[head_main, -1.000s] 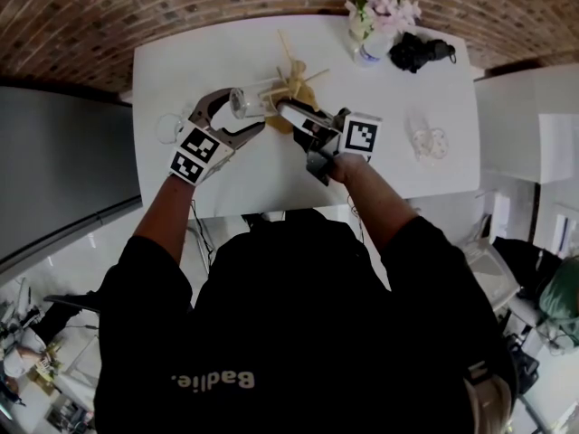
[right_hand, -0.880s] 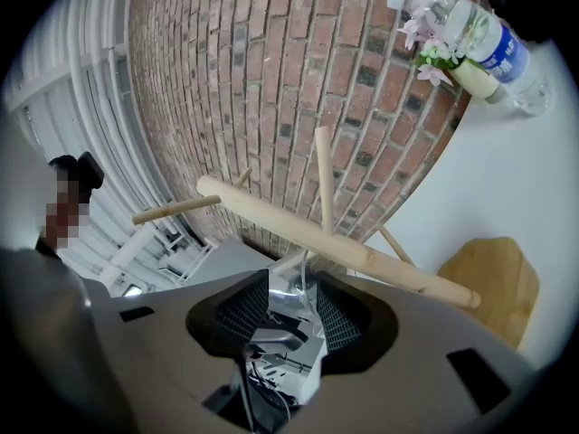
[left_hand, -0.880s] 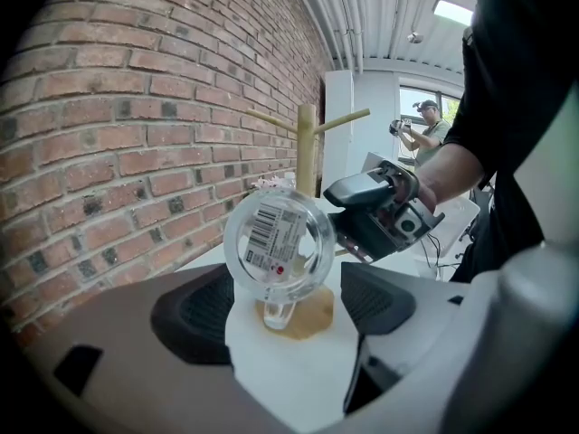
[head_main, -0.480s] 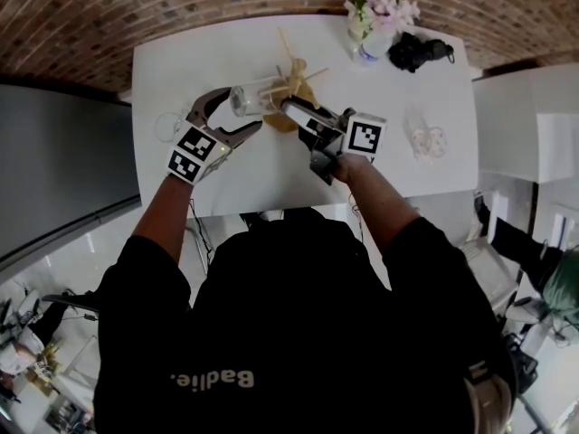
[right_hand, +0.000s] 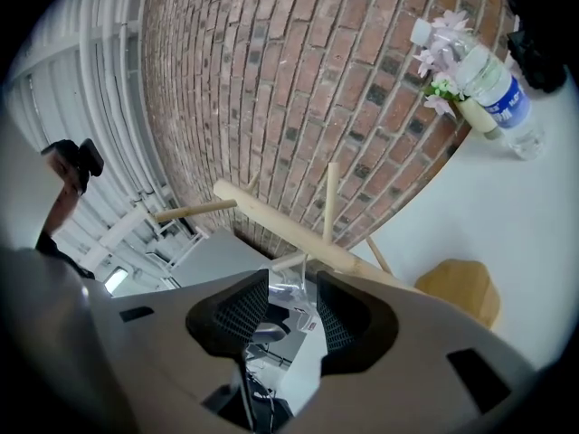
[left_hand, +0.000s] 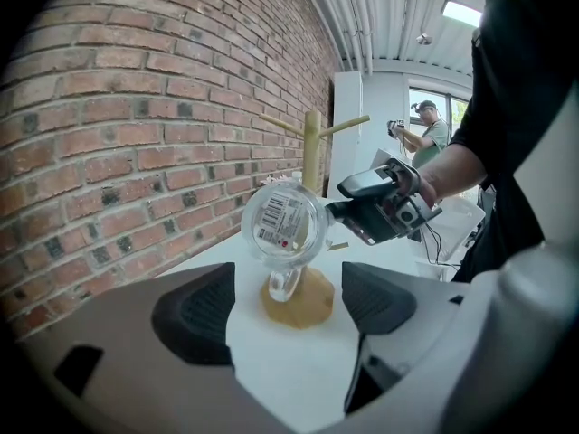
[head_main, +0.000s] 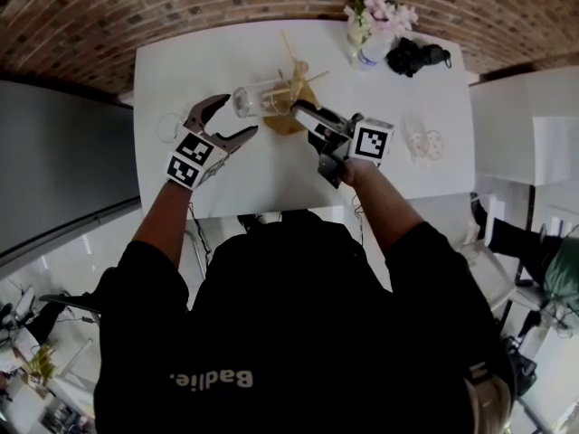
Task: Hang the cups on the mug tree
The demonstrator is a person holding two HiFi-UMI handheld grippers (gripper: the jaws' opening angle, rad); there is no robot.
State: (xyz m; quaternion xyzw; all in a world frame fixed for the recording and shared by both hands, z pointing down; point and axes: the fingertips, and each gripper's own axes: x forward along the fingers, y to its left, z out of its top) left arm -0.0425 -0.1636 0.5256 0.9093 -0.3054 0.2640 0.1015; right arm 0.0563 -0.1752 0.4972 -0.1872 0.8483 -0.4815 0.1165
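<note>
My right gripper (head_main: pixel 301 109) is closed on the rim of a clear cup (head_main: pixel 256 99). The cup lies on its side in the air, just beside the mug tree (head_main: pixel 291 80), above the desk (head_main: pixel 271 165). My left gripper (head_main: pixel 237 116) is wide open and holds nothing.

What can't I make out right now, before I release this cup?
- Left gripper view: the cup hides its own mouth and whatever is behind it.
- Right gripper view: the right gripper covers most of the cup.
- Head view: the clear items right of the mug tree are too small to identify.
</note>
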